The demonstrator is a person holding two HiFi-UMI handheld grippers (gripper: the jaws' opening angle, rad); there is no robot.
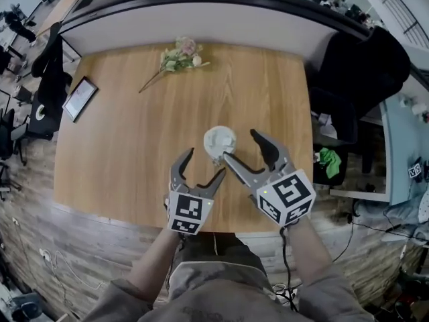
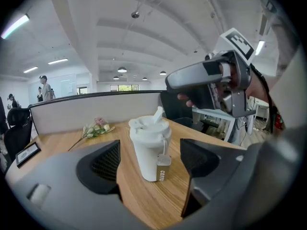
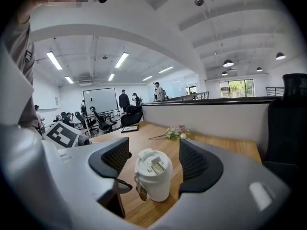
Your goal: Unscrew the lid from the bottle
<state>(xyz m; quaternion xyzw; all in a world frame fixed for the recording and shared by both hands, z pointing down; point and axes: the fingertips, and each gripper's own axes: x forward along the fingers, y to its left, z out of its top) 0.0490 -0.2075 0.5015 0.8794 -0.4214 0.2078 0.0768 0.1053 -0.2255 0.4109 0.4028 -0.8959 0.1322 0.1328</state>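
Note:
A white bottle with a white flip lid stands upright on the wooden table, near its front edge. A small tag hangs from its side. My left gripper is open just in front of the bottle and a little to its left, not touching it. In the left gripper view the bottle stands ahead between the wide jaws. My right gripper is open at the bottle's right, one fingertip close beside it. The right gripper view shows the bottle between the pads with gaps on both sides.
A sprig of flowers lies at the table's far side and a framed card at its left edge. A curved partition runs behind the table. Black chairs stand at the left and right.

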